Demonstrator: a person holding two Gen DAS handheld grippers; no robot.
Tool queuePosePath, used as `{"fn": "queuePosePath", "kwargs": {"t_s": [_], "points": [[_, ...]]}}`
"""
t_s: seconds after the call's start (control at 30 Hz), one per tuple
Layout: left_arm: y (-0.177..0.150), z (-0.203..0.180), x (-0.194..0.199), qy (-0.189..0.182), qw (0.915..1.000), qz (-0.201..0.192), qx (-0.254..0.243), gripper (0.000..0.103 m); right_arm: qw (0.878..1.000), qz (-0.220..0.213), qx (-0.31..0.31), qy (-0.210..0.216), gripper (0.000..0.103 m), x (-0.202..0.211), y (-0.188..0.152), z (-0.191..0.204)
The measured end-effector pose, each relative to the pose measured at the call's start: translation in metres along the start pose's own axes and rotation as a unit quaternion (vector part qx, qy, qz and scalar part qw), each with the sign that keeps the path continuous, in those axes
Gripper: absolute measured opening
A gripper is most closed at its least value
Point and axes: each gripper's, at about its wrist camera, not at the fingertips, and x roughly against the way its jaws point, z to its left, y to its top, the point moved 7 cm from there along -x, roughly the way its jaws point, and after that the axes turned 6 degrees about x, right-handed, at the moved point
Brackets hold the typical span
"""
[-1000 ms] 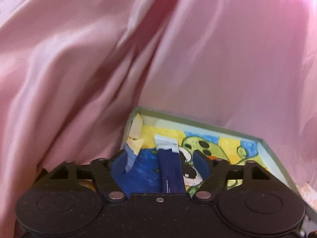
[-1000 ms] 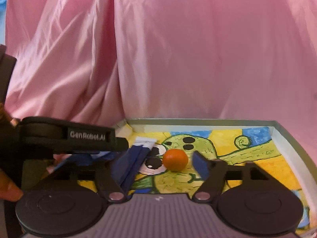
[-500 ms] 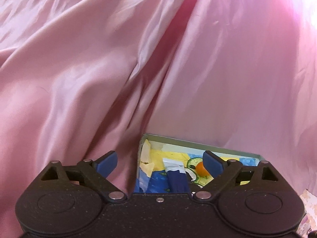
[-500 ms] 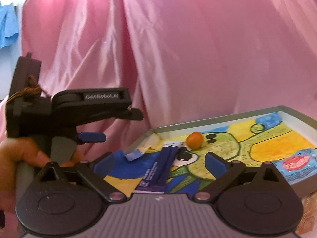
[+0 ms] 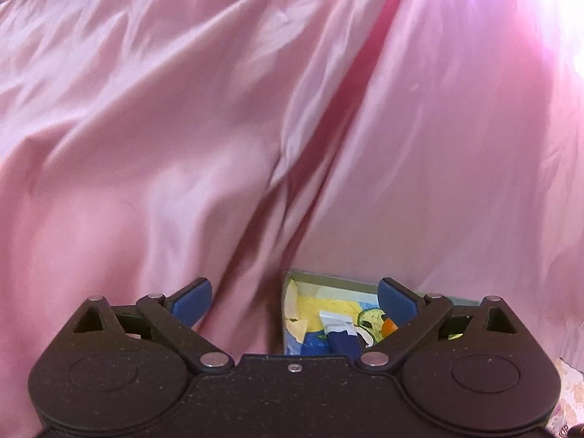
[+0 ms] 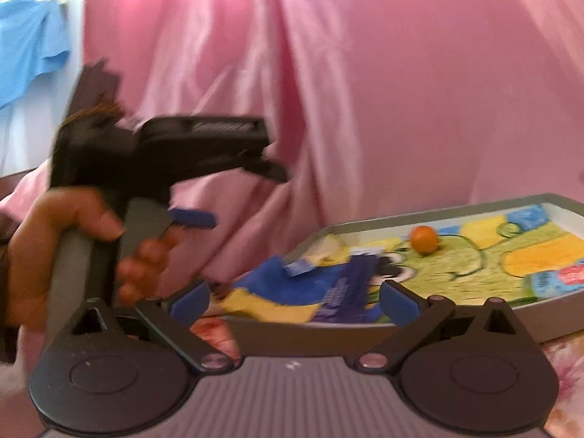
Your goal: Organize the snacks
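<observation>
A grey-rimmed tray (image 6: pixel 438 215) with a cartoon drawing on its floor holds a dark blue snack packet (image 6: pixel 346 292), a small orange ball (image 6: pixel 423 239) and a blue-and-red packet (image 6: pixel 558 279). My right gripper (image 6: pixel 295 301) hangs just before the tray's near edge; its jaws are opening with nothing between them. In the left wrist view the tray (image 5: pixel 328 277) shows only a corner, with the packet (image 5: pixel 343 339) and the ball (image 5: pixel 390 325) inside. My left gripper (image 5: pixel 295 297) is back from the tray, its jaws opening and holding nothing. A hand (image 6: pixel 73 248) holds it.
Pink satin cloth (image 5: pixel 219 109) hangs behind and to the left of the tray. A blue cloth (image 6: pixel 29 43) shows at the upper left. The tray rests on a floral surface (image 6: pixel 562 365). A small blue-and-white wrapper (image 6: pixel 301 267) lies by the packet.
Both grippers have drawn back from the tray and their jaws have spread wide. The left one has risen, leaving the packet in the tray. The tray now sits to the right in the right view.
</observation>
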Motion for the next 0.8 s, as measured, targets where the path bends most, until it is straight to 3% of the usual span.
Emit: {"fn": "queuePosePath", "kwargs": {"t_s": [0.23,0.5,0.67,0.8], "points": [[0.012,0.011,0.031,0.022,0.9966,-0.018,-0.077,0.101,0.999,-0.001,-0.030,0.022,0.103,-0.007,-0.009,0.042],[0.018,0.055,0.057,0.049,0.9973,-0.027,-0.048,0.101,0.996,0.051,-0.039,0.055,0.103,-0.008,-0.040,0.096],[0.011,0.054,0.065,0.044,0.9974,-0.024,-0.051,0.101,0.992,0.081,-0.023,0.098,0.103,0.011,-0.059,0.138],[0.000,0.046,0.069,0.034,0.9983,-0.016,-0.045,0.101,0.990,0.084,-0.012,0.115,0.103,0.032,-0.056,0.146]]}}
